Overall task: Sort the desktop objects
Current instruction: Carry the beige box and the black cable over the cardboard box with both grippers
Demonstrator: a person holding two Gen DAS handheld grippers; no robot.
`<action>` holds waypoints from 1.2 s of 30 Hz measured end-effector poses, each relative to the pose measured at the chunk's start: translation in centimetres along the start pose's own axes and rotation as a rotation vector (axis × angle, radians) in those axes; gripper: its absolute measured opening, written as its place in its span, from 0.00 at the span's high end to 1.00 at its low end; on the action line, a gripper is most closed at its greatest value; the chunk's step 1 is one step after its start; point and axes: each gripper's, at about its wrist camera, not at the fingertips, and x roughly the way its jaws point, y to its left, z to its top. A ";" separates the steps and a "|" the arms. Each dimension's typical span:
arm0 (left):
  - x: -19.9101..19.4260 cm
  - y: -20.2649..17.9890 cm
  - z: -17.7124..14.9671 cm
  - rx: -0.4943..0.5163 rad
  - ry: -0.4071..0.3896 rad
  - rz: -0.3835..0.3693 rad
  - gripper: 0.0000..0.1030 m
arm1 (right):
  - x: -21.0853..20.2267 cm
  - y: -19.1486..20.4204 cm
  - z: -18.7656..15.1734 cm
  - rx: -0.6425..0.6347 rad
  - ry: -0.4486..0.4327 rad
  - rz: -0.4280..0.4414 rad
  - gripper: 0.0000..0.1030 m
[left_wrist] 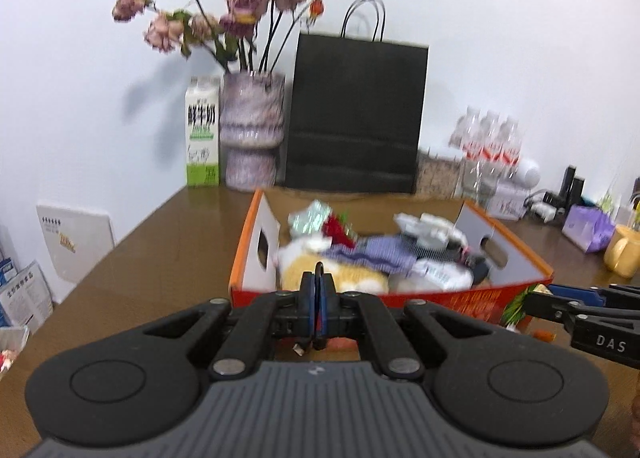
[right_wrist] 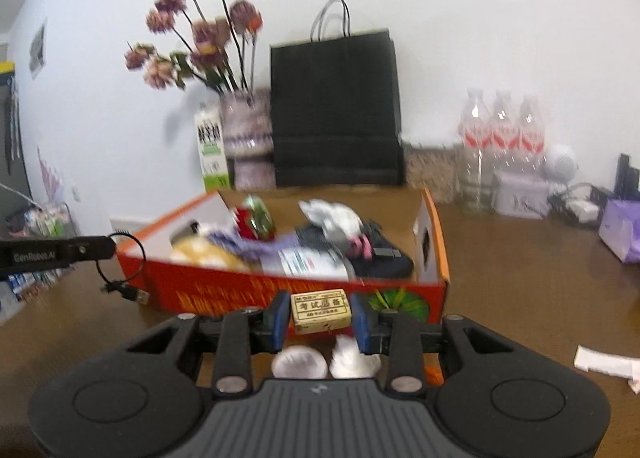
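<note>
Brown table (cluttered) meets white wall.

There were three water bottles, one black paper bag, one milk carton, one vase and one orange box (its jumbled contents were too blurred to count, perhaps eight).

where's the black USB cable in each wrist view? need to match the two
Left wrist: black USB cable bottom centre, pinched in the left gripper.
Right wrist: loop and plug at left, hanging from that gripper, beside the box's corner.
Shared landmark: orange cardboard box.
</note>
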 end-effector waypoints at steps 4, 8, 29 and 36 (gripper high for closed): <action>-0.1 -0.4 1.5 -0.005 -0.048 -0.022 0.97 | 0.2 0.6 1.7 -0.004 -0.044 0.013 0.70; 0.2 -1.1 3.0 -0.006 -0.086 -0.052 0.97 | 1.0 0.9 3.1 -0.004 -0.076 0.006 0.70; 10.6 -2.9 2.5 0.043 -0.022 -0.084 0.97 | 8.7 -1.6 2.8 0.009 -0.033 -0.090 0.70; 12.0 -1.4 1.4 0.024 0.030 -0.051 0.96 | 9.5 -1.6 2.1 0.005 -0.006 -0.084 0.70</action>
